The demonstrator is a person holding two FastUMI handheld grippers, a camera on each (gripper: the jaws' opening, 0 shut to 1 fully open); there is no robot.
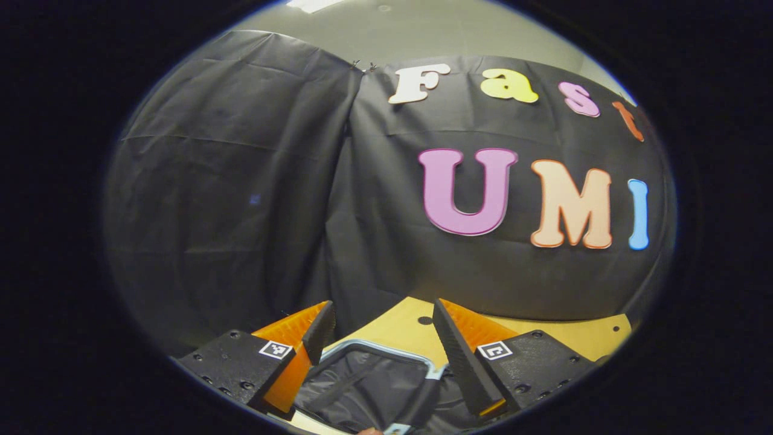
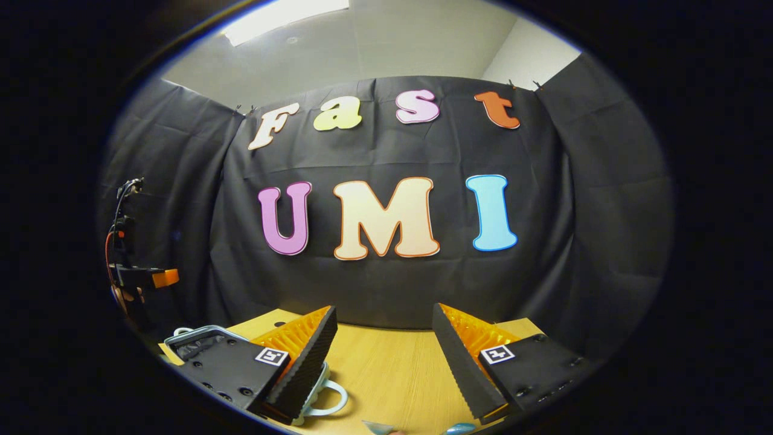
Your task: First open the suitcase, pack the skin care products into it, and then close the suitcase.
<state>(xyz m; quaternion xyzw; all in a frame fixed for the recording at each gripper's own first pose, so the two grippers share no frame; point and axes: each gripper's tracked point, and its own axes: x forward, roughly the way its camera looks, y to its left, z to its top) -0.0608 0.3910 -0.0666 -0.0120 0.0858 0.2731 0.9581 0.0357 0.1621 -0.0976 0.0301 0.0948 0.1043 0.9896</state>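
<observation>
Left gripper view: we hold the left gripper level above the open suitcase, fingers apart, empty. Right gripper view: the right gripper is over the table, spread wide, gripping nothing.

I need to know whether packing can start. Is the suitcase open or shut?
Open. In the left gripper view the suitcase shows its dark fabric lining inside a pale rim, between the left gripper's spread fingers.

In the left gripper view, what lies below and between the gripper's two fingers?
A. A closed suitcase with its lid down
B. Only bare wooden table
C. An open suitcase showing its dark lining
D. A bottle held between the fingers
C: between the open fingers of the left gripper the suitcase lies open on the wooden table, with its pale rim around a dark fabric lining; nothing is held.
</observation>
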